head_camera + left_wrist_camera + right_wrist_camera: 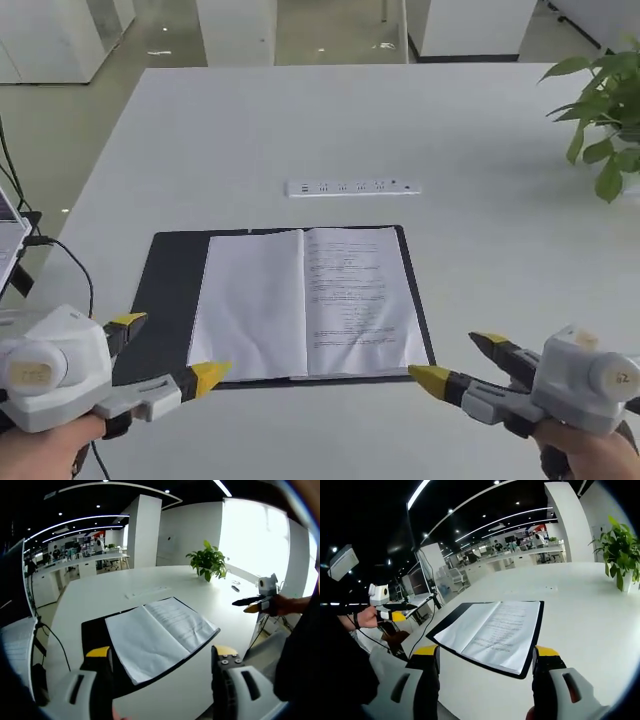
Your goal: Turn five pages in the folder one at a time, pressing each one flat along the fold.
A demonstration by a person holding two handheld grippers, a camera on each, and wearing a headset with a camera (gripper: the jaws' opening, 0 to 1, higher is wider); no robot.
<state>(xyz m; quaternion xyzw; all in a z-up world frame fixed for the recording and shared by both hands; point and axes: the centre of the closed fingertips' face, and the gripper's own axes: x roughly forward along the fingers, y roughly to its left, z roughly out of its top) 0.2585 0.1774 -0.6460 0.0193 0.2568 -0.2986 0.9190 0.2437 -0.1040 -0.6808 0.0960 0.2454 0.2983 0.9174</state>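
Head view: folder (290,305) lies open, flat on the white desk (300,130).
Left gripper (169,348): jaws apart, empty, by its near-left corner.
Right gripper (460,359): jaws apart, empty, by the near-right corner.
Handling: sheets thin, floppy, probably light; pinch the right page (360,300) at its outer edge.

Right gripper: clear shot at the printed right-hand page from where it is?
Probably yes. The right gripper hangs open just off the near right corner of the folder, and nothing lies between its jaws and the printed page.
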